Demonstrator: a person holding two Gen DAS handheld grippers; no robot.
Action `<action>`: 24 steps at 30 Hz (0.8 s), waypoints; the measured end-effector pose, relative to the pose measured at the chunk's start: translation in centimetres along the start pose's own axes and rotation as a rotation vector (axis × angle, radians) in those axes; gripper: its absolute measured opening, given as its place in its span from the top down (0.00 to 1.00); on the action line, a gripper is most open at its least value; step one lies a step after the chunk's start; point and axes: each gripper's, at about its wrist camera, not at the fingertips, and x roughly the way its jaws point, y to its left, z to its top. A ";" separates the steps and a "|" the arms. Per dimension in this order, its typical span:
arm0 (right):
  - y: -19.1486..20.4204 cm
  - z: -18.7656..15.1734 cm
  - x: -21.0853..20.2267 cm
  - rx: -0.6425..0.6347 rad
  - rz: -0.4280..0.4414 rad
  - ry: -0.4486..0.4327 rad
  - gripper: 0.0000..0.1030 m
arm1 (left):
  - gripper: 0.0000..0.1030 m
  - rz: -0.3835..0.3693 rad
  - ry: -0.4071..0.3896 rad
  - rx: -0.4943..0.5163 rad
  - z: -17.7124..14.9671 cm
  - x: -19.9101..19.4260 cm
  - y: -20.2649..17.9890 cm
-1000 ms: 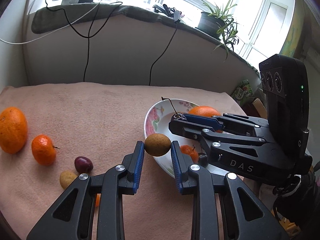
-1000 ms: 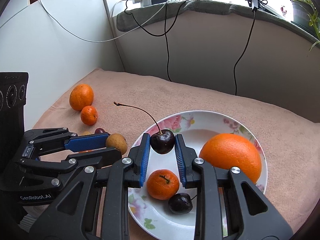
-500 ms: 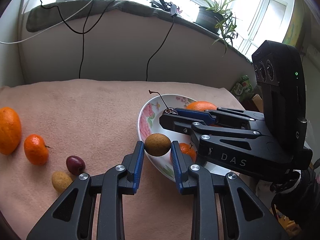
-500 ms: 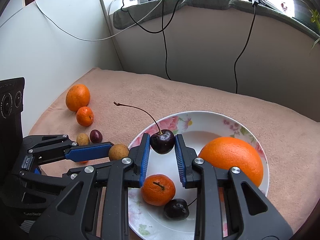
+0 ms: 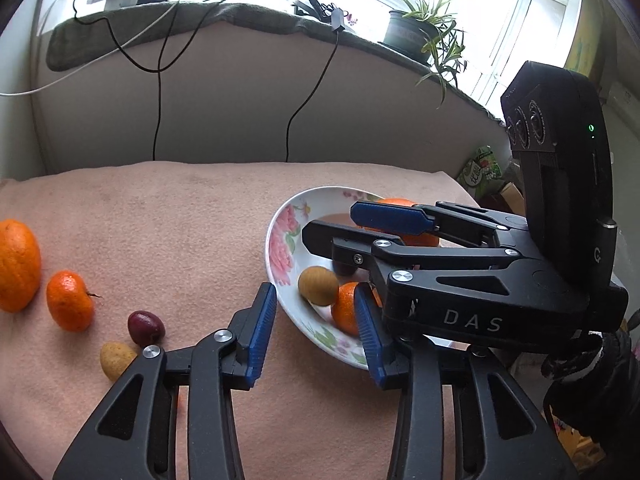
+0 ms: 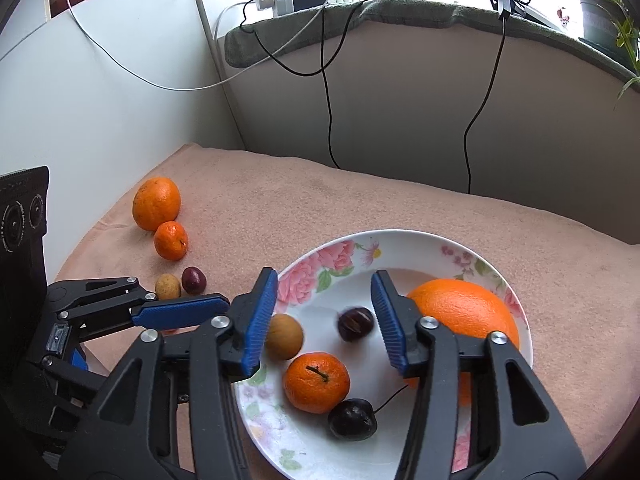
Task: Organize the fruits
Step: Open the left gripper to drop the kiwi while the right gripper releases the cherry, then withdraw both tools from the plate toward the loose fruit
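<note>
My left gripper (image 5: 314,300) hangs over the near rim of the flowered plate (image 5: 276,248). Its jaws are opening, and the brown longan (image 5: 318,285) lies loose in the plate beyond the pads. My right gripper (image 6: 324,280) is above the plate (image 6: 400,234), jaws opening. A blurred dark cherry (image 6: 355,324) sits below them, free of the pads. The plate also holds a big orange (image 6: 464,316), a mandarin (image 6: 316,382), a second cherry (image 6: 352,418) and the longan (image 6: 284,336).
On the pink cloth at the left lie a big orange (image 5: 18,264), a mandarin (image 5: 70,300), a dark red fruit (image 5: 146,328) and another longan (image 5: 117,360). Black cables (image 6: 330,100) hang down the back wall. A potted plant (image 5: 416,36) stands on the sill.
Both grippers have opened. The longan has left my left pads and the cherry has left my right pads; both now lie in the plate.
</note>
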 end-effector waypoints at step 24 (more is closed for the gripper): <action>2.9 -0.5 -3.2 -0.056 -0.018 -0.033 0.30 | 0.54 0.075 -0.071 -0.052 -2.5 -5.9 2.7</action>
